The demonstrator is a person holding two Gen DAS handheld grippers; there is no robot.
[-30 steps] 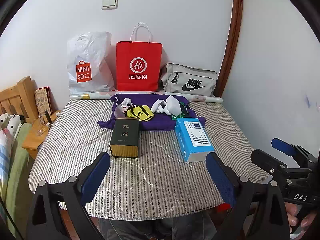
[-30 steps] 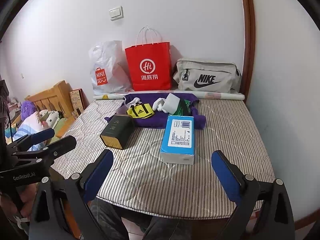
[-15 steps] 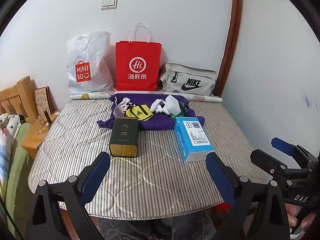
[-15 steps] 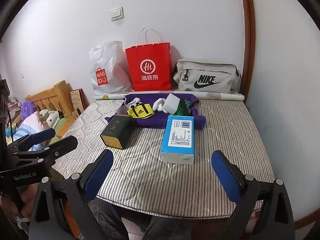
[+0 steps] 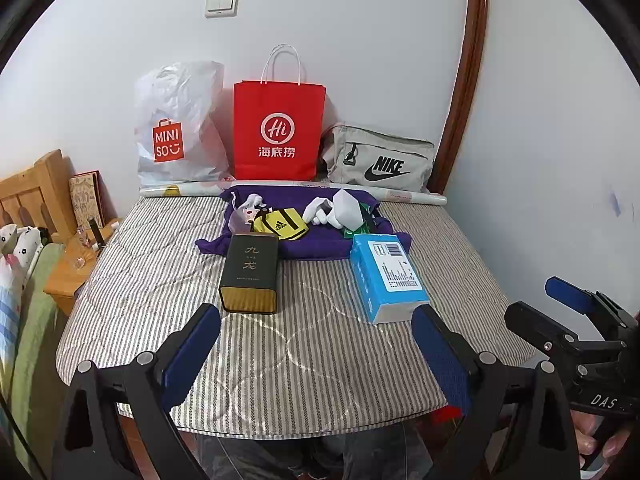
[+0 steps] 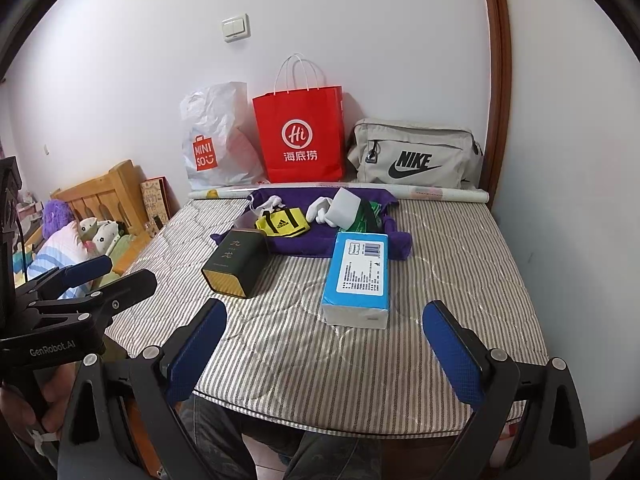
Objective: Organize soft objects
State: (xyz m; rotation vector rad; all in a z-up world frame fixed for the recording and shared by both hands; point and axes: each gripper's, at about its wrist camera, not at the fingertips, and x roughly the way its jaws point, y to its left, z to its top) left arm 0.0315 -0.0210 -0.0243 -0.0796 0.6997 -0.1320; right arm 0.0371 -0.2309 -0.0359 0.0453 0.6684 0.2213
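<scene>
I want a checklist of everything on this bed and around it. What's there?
Surface: striped mattress, bare at the front.
Job's things: purple cloth with yellow pouch, white socks and other small soft items on it.
Clutter: dark box, blue box.
Grippers: left gripper and right gripper open, holding nothing.
Cables: nothing seen.
Surroundings: white plastic bag, red paper bag, grey bag against the wall; wooden headboard at left.

Both wrist cameras look from the near edge across the striped mattress [image 5: 304, 344] toward the back wall, sharing its mid-frame clutter.
</scene>
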